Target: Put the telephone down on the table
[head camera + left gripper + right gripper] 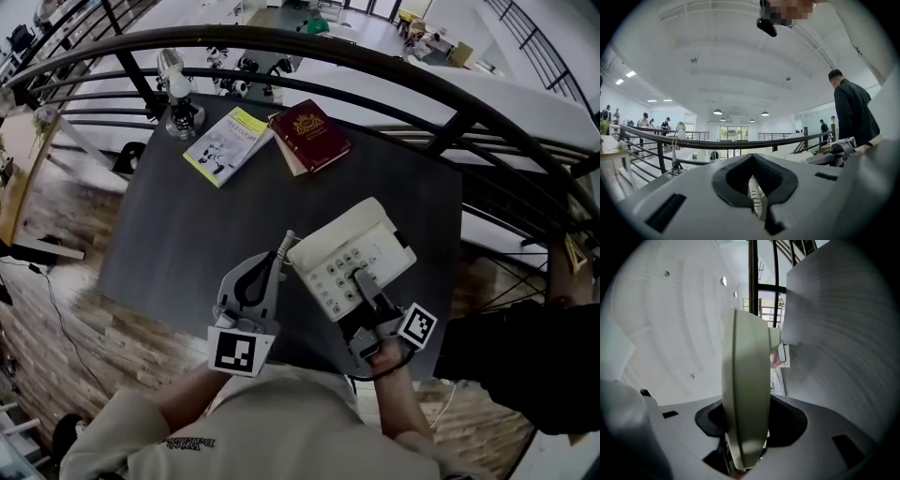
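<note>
- telephone of cream plastic, wedge-shaped with a keypad on top [352, 258]: it sits over the near right part of the dark grey bench [187, 234], close to the person's body and tilted.
- i cannot tell whether its base touches the bench yet. my reading is that it is carried low and not set down, so the lowering and the letting go are left to do.
- right tongs [361, 281] are clamped at a middling width on the near edge of the telephone. the right gripper view shows that cream edge standing upright between the jaws.
- left tongs [272, 267] are nearly closed on the white coiled cord [754, 194], just beside the telephone's left corner.
- both tongs point about level and away from the person, side by side. the right hand [386, 356] wraps its handle below the marker cube.
- a yellow-and-white booklet [228, 143] and a dark red hardback book [311, 134] lie at the far edge, well apart from the telephone.
</note>
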Demonstrator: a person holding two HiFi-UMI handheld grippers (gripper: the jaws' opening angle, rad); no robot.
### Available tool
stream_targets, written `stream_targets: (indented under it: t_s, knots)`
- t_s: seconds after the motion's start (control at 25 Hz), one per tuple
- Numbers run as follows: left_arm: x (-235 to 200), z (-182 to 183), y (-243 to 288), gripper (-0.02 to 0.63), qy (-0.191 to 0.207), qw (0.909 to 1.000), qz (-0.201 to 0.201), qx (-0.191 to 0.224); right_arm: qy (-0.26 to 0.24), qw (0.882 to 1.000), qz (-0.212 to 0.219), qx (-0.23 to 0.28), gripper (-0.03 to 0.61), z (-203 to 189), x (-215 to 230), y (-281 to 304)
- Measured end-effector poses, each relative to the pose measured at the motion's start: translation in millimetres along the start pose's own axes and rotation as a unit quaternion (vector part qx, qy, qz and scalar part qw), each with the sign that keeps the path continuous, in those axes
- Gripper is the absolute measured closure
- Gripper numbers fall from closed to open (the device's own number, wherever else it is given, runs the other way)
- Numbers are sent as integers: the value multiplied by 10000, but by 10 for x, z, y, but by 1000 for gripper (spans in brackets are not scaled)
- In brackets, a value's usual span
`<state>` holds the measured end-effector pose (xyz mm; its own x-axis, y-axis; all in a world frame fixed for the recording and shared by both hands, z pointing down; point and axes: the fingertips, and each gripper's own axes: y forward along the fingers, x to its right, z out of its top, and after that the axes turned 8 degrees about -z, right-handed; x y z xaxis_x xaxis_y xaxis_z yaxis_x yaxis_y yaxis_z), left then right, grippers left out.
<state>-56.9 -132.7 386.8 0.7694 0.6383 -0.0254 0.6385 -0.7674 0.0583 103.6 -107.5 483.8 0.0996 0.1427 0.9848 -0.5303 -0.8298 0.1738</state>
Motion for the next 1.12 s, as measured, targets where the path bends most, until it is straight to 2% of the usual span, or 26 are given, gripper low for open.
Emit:
stream_targets:
  t_s: [0.2, 0.56, 0.76, 0.92, 1.12]
  knots:
    - [-29, -147, 302, 611, 23, 10000, 31, -50, -83, 9997, -212, -65, 391, 206, 144, 175]
    - [-414, -551, 1035, 609, 55, 9996, 137, -252, -86, 9991, -418, -59, 391, 685, 377, 783]
    - [-598, -863, 1396, 609, -67, 9986, 226, -466, -2, 9984, -574, 26, 391, 957, 664, 1142]
    - [-689, -1120, 1627, 611, -324, 9969, 204, -683, -25, 9971, -754, 27, 390, 1159, 933, 1391]
    - [-752, -1476, 1874, 609, -374, 9945, 199, -959, 123, 9951, -976, 18, 390, 1322, 1283, 1636]
